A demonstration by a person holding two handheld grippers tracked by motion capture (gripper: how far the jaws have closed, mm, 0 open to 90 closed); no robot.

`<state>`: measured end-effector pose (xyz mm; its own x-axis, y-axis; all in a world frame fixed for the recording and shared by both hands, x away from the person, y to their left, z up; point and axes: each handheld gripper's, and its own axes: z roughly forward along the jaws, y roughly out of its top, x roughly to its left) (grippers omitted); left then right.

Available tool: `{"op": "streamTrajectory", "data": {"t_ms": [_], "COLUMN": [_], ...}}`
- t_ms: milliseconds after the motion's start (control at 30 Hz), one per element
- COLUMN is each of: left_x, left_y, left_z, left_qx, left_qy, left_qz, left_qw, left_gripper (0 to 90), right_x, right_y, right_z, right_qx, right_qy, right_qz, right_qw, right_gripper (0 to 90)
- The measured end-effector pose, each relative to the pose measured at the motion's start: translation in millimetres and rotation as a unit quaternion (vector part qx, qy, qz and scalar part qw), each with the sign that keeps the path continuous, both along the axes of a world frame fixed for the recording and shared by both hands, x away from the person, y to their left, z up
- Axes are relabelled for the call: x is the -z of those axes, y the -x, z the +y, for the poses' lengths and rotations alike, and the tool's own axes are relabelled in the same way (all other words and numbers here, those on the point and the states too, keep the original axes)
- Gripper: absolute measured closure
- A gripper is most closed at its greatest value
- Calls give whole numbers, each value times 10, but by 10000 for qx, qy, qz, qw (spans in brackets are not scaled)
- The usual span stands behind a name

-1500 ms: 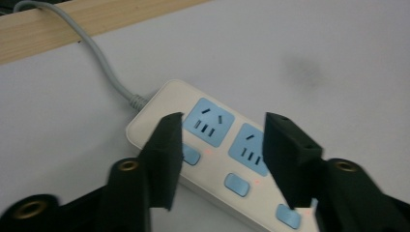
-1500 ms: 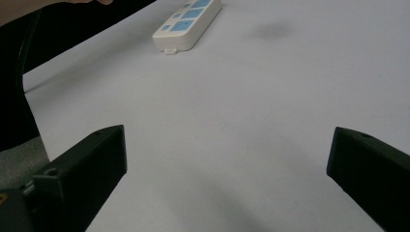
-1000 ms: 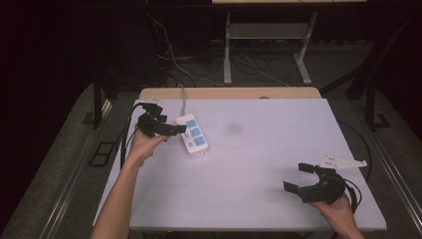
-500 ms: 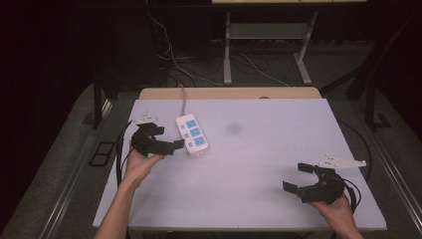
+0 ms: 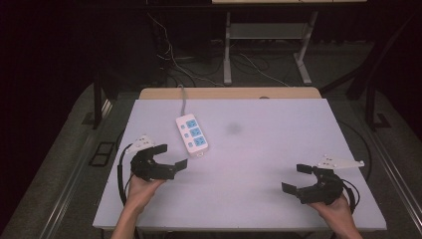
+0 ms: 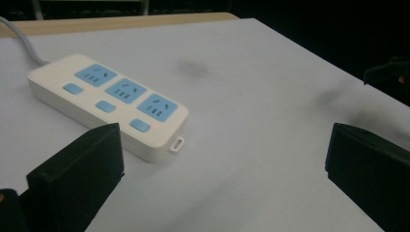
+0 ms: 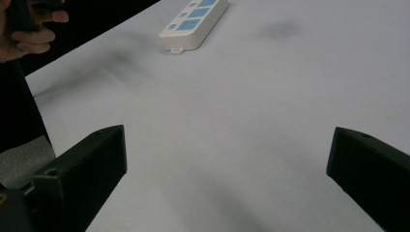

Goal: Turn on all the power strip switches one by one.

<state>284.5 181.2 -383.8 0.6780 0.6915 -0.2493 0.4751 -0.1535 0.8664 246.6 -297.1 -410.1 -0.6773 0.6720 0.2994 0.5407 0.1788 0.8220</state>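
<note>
1. The left tool (image 5: 170, 156) hovers low over the white surface (image 5: 259, 164) with its jaws spread wide and nothing between them.
2. A white power strip (image 5: 191, 133) with three blue sockets lies flat just ahead of the left tool, apart from its jaws; in the left gripper view the power strip (image 6: 109, 102) sits beyond the left jaw, its grey cord (image 6: 21, 43) trailing off behind it.
3. The right tool (image 5: 297, 179) is also wide open and empty, well apart from the power strip (image 7: 194, 22), which lies far ahead of it to its left.
4. A dark smudge (image 5: 233, 128) marks the surface beyond both tools.
</note>
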Motion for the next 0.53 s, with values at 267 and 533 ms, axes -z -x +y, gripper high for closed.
{"op": "streamTrajectory", "data": {"t_ms": [267, 533], "left_x": [163, 247], "left_y": [174, 223], "left_z": [-22, -16], "left_qx": [220, 280], "left_qy": [98, 111], "left_qz": [97, 147], "left_qw": [9997, 9994], "left_gripper": [0, 0], "right_x": [5, 4], "right_y": [14, 48], "right_z": [8, 17], "right_qx": [-42, -69], "right_qy": [6, 14], "right_qz": [28, 21], "right_qw": [10000, 10000], "right_gripper": [5, 5]}}
